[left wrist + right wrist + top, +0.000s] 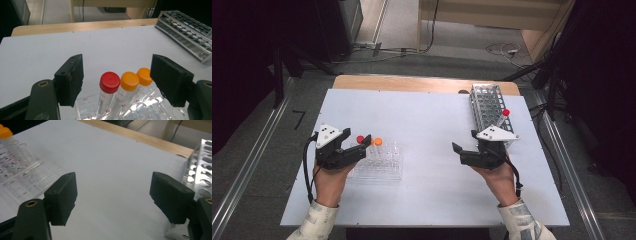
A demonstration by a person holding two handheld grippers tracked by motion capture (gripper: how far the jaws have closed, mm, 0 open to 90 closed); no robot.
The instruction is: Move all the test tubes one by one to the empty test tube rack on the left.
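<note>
A clear plastic rack (382, 162) at the left of the white table holds a red-capped tube (109, 82) and two orange-capped tubes (129, 80) in a row. My left gripper (117, 65) is open over this rack, its jaws standing either side of the three caps without touching them. From above, the left gripper (356, 136) sits right at the red cap (360, 139). My right gripper (465, 141) is open over bare table with nothing between its fingers. Just right of it lies a metal rack (489, 107) with one red-capped tube (505, 114) standing in it.
The table's wooden far edge (412, 82) runs behind the white mat (427, 120). In the right gripper view the clear rack (20, 170) lies at the left and the metal rack (200, 167) close at the right. Cables trail on the floor beyond.
</note>
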